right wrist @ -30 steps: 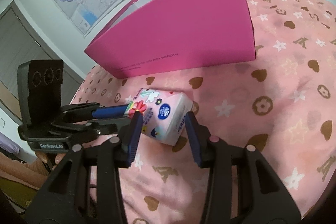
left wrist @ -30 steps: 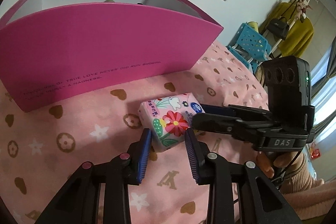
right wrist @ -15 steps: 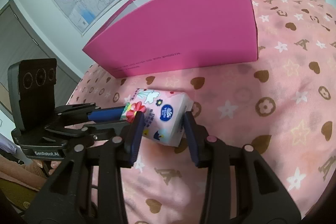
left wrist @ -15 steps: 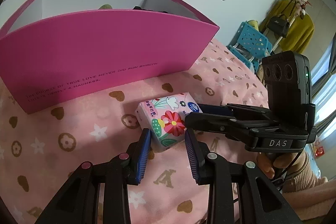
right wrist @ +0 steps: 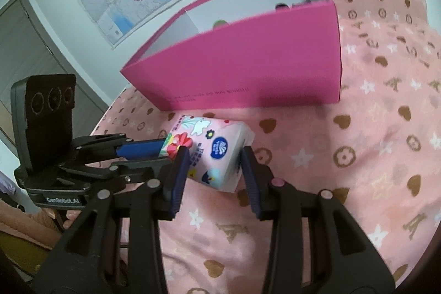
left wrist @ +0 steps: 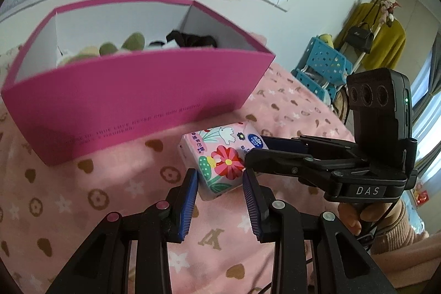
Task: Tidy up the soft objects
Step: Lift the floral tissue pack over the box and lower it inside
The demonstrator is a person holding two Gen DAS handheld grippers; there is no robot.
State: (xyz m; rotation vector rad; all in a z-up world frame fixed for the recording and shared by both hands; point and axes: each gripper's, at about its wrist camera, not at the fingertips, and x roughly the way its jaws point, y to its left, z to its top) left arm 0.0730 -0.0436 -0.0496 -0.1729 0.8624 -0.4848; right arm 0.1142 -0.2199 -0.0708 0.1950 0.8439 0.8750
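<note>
A floral pink tissue pack (left wrist: 220, 161) (right wrist: 212, 148) hangs just above the pink bedspread, gripped at both ends. My left gripper (left wrist: 219, 179) is shut on its near end in the left wrist view, blue pads pressing both sides. My right gripper (right wrist: 215, 159) is shut on the other end, coming in from the right in the left wrist view (left wrist: 253, 156). In the right wrist view the left gripper (right wrist: 162, 149) comes in from the left. Behind the pack stands an open magenta box (left wrist: 137, 90) (right wrist: 261, 59) with green plush shapes (left wrist: 132, 42) and a black cloth (left wrist: 193, 39) inside.
The bedspread (left wrist: 82, 197) with hearts and stars stretches around the box. A person's hand (left wrist: 355, 216) holds the right gripper's handle. Blue perforated crates (left wrist: 325, 65) and a coat stand with a yellow garment (left wrist: 386, 46) are beyond the bed. A grey door (right wrist: 27, 46) is on the left.
Both grippers have risen a little with the tissue pack between them. The box now sits lower in both views, and its inside and contents show.
</note>
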